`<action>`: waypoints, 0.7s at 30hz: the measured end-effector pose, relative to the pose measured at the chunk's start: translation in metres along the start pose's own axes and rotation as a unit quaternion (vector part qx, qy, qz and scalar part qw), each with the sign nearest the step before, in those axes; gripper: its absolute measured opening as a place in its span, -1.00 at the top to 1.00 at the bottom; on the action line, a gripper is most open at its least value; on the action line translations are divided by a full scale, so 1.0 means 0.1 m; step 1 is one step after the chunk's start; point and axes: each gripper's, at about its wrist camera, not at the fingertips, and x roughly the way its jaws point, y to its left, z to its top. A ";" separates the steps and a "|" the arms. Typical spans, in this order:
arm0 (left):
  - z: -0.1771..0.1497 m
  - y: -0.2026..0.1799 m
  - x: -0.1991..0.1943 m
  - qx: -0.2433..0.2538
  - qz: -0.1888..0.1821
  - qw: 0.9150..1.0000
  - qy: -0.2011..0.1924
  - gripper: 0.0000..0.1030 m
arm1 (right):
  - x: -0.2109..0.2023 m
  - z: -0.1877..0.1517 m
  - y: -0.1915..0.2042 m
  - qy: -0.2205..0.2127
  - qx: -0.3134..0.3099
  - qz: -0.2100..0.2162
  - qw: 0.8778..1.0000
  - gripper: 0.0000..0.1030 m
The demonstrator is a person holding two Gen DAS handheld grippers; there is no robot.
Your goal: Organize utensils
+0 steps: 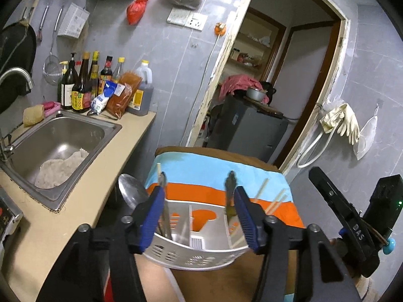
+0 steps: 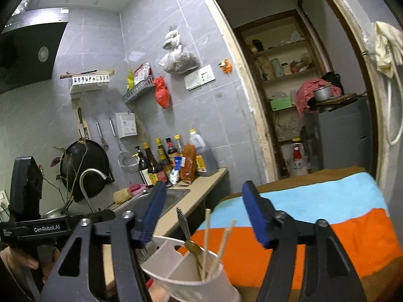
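left wrist view: the left gripper (image 1: 199,216) reaches over a white utensil caddy (image 1: 194,251) that sits on a cloth striped light blue and orange (image 1: 216,173). the blue pads stand wide apart, one on each side of the caddy; whether they touch its rim cannot be told, so the jaws read as released. the caddy is divided into compartments: a metal utensil (image 1: 163,206) stands in the left one, pale chopsticks (image 1: 262,193) and a dark-handled utensil (image 1: 230,188) lean in the right one. a steel ladle bowl (image 1: 131,191) shows just left of the caddy. this view alone shows the inside of the steel sink (image 1: 60,146), with a white cloth (image 1: 60,166) lying in it, and the beige counter (image 1: 100,176). the right gripper (image 1: 352,216) appears at the right edge, seen from the side; its jaw state cannot be told here.

right wrist view: the right gripper (image 2: 206,214) hangs above the same caddy (image 2: 191,271), its blue pads spread and holding nothing. chopsticks (image 2: 209,241) and a utensil (image 2: 186,229) stick up between them. only this view shows the black range hood (image 2: 30,50), the hanging wok (image 2: 85,171), the faucet (image 2: 90,181) and the pantry shelves (image 2: 284,75). sauce bottles (image 2: 163,161) stand on the counter behind the sink. the left gripper's body (image 2: 37,226) fills the lower left.
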 end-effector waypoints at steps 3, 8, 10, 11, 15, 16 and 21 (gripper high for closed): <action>-0.06 -0.14 -0.12 0.004 0.004 1.000 -0.007 -0.46 | -0.26 0.07 -0.07 0.012 -0.001 -0.017 1.000 -0.51; -0.20 -0.39 -0.35 0.015 0.019 1.000 -0.020 -0.85 | -0.67 0.11 -0.13 0.026 -0.008 -0.038 0.999 -0.89; -0.28 -0.47 -0.45 0.019 0.027 0.999 -0.028 -0.96 | -0.84 0.11 -0.14 0.027 -0.012 -0.049 0.998 -0.89; -0.32 -0.51 -0.50 0.023 0.030 0.999 -0.033 -0.97 | -0.96 0.10 -0.15 0.025 -0.014 -0.055 0.998 -0.90; -0.50 -0.66 -0.71 0.041 0.043 0.997 -0.046 -0.99 | -1.30 0.07 -0.18 0.022 -0.014 -0.077 0.997 -0.97; -0.55 -0.70 -0.76 0.045 0.045 0.997 -0.048 -0.99 | -1.39 0.05 -0.18 0.022 -0.014 -0.082 0.996 -0.97; -0.80 -0.81 -0.97 0.056 0.049 0.996 -0.045 -0.99 | -1.78 -0.09 -0.24 0.027 -0.009 -0.105 0.994 -0.97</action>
